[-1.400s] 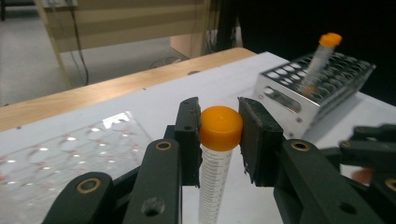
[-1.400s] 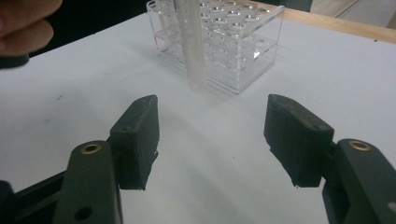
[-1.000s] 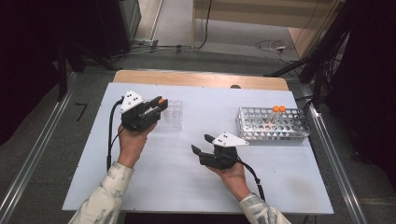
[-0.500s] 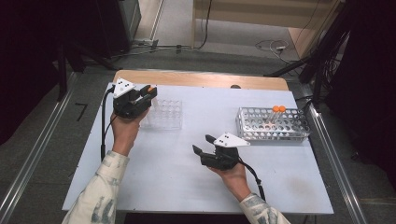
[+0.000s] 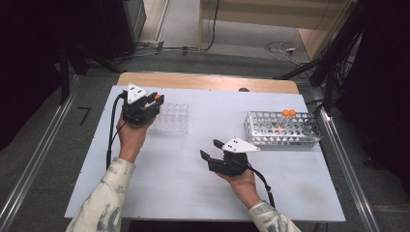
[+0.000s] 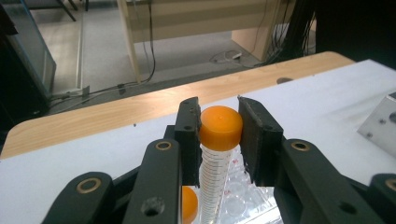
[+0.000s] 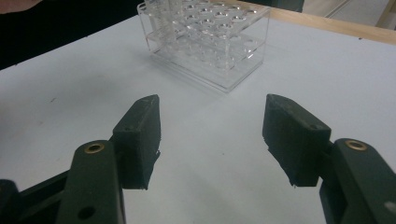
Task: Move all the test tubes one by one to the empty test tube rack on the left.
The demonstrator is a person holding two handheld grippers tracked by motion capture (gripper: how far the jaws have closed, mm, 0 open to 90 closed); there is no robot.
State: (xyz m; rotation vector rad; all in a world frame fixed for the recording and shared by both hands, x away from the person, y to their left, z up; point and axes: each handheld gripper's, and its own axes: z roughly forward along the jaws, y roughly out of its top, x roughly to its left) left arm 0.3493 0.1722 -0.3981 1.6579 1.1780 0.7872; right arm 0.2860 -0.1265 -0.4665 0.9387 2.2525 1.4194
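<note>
My left gripper (image 6: pixel 219 123) has its jaws pinching an orange-capped tube (image 6: pixel 218 140) just under the cap, upright over the clear plastic rack (image 5: pixel 171 118) at the table's (image 5: pixel 193 188) left rear. My right gripper (image 7: pixel 212 140) hovers over the bare table with jaws spread and nothing between them, facing that rack.

Bare white table (image 5: pixel 183 183) lies open across the near half and middle. At far left stands a clear rack (image 5: pixel 171 118); at far right, a metal rack (image 5: pixel 283 129) holding orange-capped tubes (image 5: pixel 288 113).
</note>
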